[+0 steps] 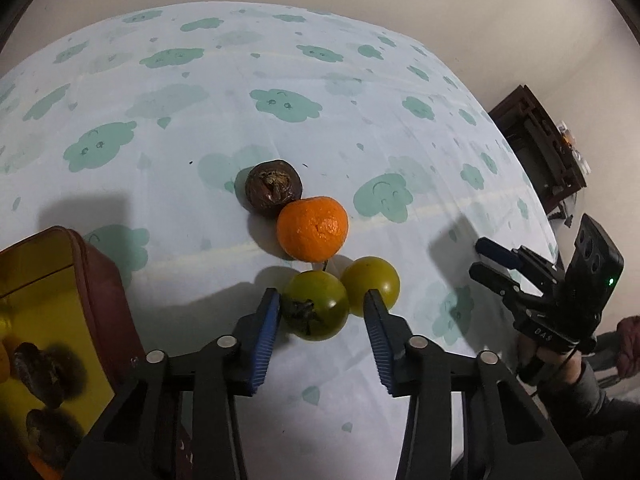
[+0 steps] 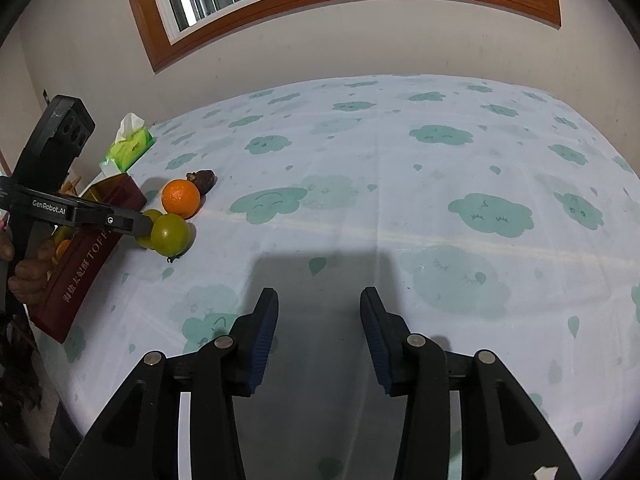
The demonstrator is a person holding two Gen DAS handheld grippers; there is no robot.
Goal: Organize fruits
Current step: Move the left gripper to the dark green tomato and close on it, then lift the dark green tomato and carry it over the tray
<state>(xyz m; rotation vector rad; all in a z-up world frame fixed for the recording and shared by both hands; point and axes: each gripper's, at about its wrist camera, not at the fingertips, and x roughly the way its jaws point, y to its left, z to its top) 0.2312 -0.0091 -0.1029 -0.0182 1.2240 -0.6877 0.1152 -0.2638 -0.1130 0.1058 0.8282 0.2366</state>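
At lower centre, left wrist view: the left claw (image 1: 322,308) stands wide, its blue ribbed pads either side of the near green round fruit with a dried calyx (image 1: 315,305); nothing is gripped yet.
Neighbours: a second green round fruit (image 1: 374,284) sits just right of it, touching or nearly so, and the right pad lies in front of that one; the orange mandarin (image 1: 313,228) is just behind, and a dark brown wrinkled fruit (image 1: 274,186) sits behind the mandarin.
Destination: the red tin box with a gold interior (image 1: 100,280) fills the lower left of the frame, with dark fruits already inside.
Surface: the table under a pale cloth printed with green clouds (image 1: 280,80).
Right edge: the right claw (image 1: 486,258) hovers with its fingers apart, holding nothing.
Right wrist view, left side: the same cluster of fruit sits beside the tin box, with the left claw reaching in; a green tissue pack (image 2: 130,146) lies behind.
Lower centre: the right claw is wide over bare cloth.
Doing it well: I'd centre the pads on the near green fruit alone, slip the right pad between the two green ones, close gently, then lift straight up before swinging to the box.
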